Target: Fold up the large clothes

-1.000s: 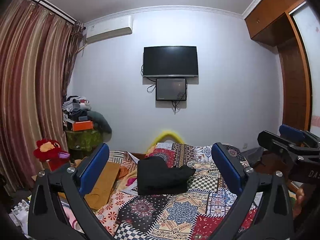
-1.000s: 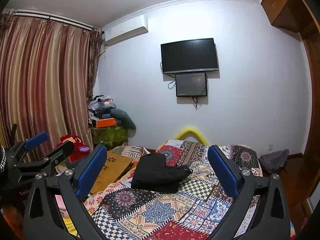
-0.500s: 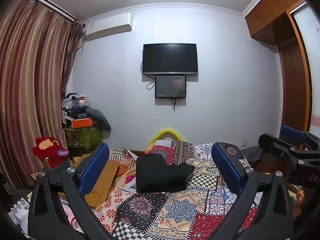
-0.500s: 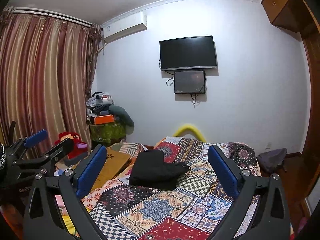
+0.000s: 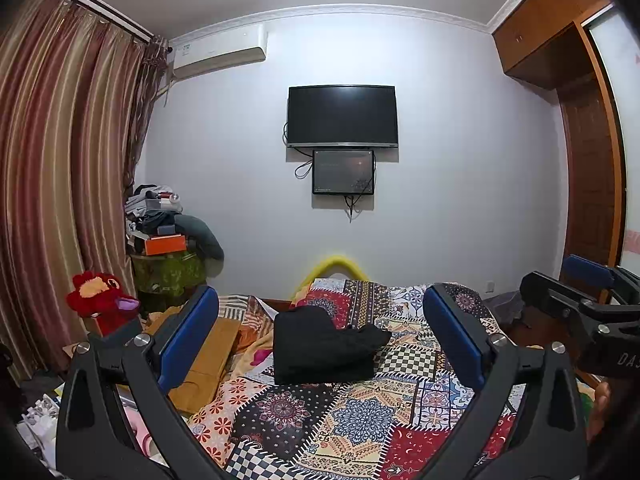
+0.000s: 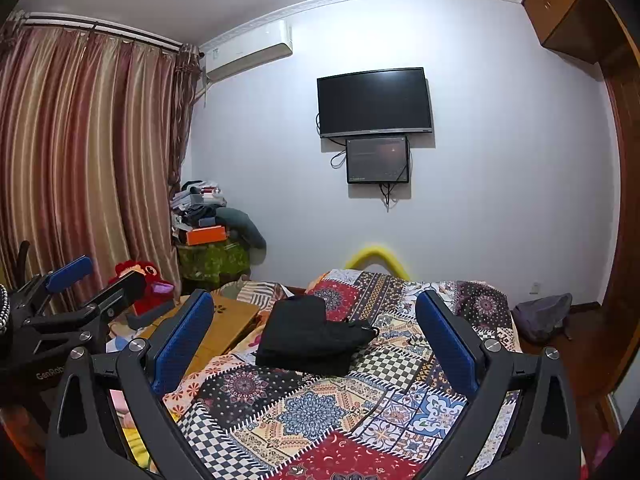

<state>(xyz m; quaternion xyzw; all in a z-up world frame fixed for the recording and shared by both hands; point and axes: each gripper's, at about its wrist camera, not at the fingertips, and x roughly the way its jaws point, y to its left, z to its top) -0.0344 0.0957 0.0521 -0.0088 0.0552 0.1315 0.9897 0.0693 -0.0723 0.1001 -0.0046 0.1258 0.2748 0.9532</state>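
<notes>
- The curtain (image 5: pixel 60 184) hangs at 9 o'clock in both views, with the red plush toy (image 5: pixel 100 300) below it at 8 o'clock.
- The left gripper (image 5: pixel 320 336) hangs in the air above the near end of the bed (image 5: pixel 360 420), its jaws spread wide and holding nothing.
- The black garment (image 5: pixel 324 344) lies at the centre of the left wrist view, a compact bundle on the patterned quilt, well apart from both grippers; one loose end trails toward 3 o'clock.
- Over the last second the garment has slid lower in both views while the wall screen (image 5: pixel 343 116) has stayed at 12 o'clock, so both cameras have tilted upward or risen slightly; the bundle itself has not moved.
- The right gripper (image 6: pixel 316 334) is likewise wide apart and empty, level with the left one, which shows at 9 o'clock in the right wrist view.
- This reads as a pull-back after a finished fold; the trailing end may want tucking.
</notes>
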